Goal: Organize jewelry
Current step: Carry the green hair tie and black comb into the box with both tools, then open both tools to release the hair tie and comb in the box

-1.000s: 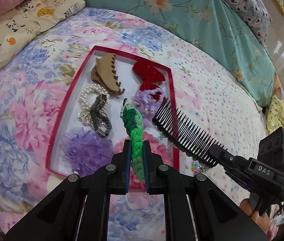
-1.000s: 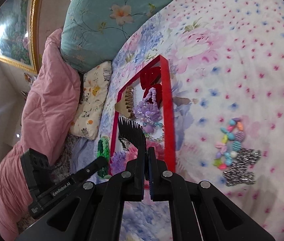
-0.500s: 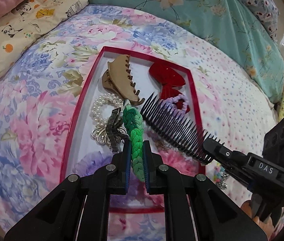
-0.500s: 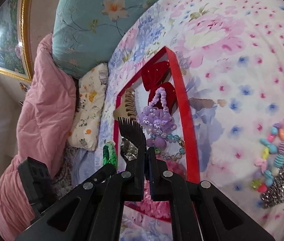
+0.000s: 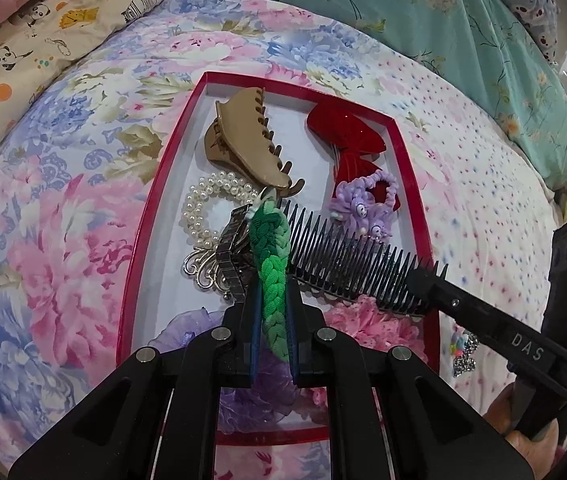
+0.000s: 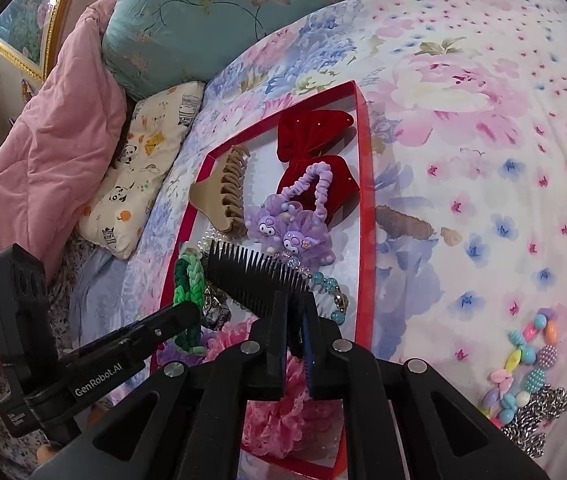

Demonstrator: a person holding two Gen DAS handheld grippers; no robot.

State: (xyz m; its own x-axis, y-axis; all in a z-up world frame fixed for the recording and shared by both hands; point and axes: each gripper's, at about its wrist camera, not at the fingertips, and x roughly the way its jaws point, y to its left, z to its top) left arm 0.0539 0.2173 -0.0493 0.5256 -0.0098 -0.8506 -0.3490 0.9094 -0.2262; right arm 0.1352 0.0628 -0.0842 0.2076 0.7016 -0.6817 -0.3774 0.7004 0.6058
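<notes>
Here the green braided band (image 5: 270, 276) fades dark to bright.

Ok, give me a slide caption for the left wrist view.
Left gripper holds a green braided band over the red tray while the right gripper brings in a black comb.

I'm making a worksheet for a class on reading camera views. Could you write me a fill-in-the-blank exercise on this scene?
1. The left gripper is shut on a braided band coloured ____.
2. The right gripper holds a black ____.
3. The tan claw clip lies inside a tray with a ____ rim.
4. The colourful bead bracelet lies ____ the tray, on the bedspread.

Missing words: green; comb; red; outside
</notes>
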